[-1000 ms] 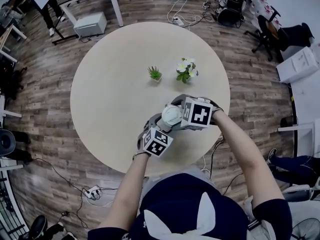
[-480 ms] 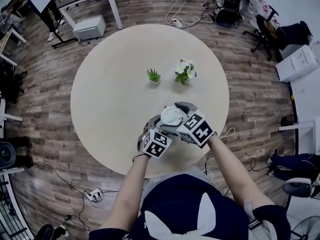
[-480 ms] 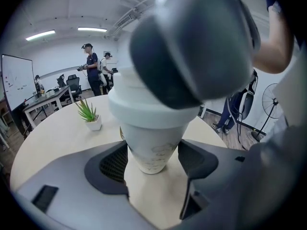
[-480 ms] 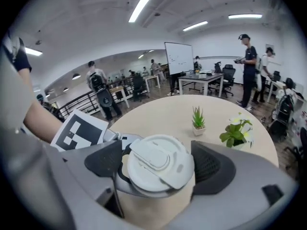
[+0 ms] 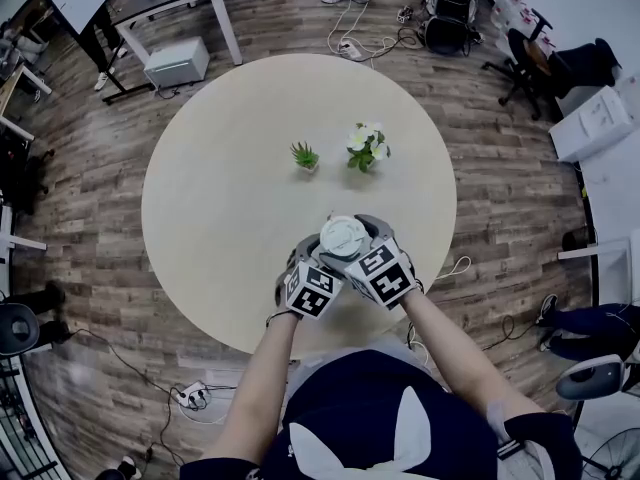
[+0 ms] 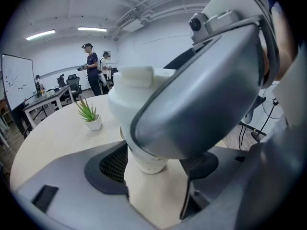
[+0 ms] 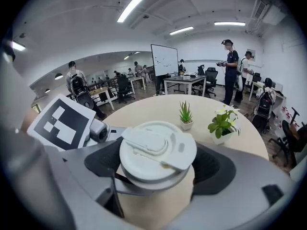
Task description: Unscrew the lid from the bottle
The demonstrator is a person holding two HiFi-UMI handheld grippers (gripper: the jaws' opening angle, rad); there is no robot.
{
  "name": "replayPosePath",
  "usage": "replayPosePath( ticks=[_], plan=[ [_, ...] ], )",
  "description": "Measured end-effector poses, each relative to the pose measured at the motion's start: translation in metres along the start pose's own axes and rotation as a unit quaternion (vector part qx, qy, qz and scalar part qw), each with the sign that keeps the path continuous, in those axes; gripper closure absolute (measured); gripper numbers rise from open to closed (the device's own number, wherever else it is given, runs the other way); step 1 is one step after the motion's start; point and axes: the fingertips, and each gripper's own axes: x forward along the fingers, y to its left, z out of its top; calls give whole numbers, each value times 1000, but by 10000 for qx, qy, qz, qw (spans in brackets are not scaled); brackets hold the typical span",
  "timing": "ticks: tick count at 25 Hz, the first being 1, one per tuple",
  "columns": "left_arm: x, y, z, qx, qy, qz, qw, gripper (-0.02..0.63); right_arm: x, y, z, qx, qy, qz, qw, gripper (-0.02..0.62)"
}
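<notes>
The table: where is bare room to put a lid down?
Free: the wide left part of the table, left of the green plant; the far strip behind it and the flowering plant. Crowded: the near edge, around the bottle.

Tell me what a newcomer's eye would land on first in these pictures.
First comes the white bottle near the front edge of the round table. It sits between the jaws of the left gripper, while the right gripper is set around its lid, and its jaws have just been opening. Next are two small pots at mid-table: a spiky green plant with a white-flowered plant to its right.
</notes>
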Motion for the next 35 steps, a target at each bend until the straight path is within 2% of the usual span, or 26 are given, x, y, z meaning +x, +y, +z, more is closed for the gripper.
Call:
replayPosePath(
  ticks=[8, 25, 31, 35],
  plan=[
    [-3, 0, 0, 1, -16, 1, 10000, 272, -2, 3, 3, -52, -136, -105, 9998, 149],
    [-2, -1, 0, -21, -27, -17, 10000, 272, -2, 8, 1, -410, -72, 422, 9982, 149],
    [-3, -3, 0, -29, -24, 12, 10000, 272, -3, 8, -1, -388, -61, 171, 9991, 144],
    [-2, -2, 0, -29, -8, -1, 10000, 272, -2, 7, 0, -398, -52, 200, 9990, 146]
  ],
)
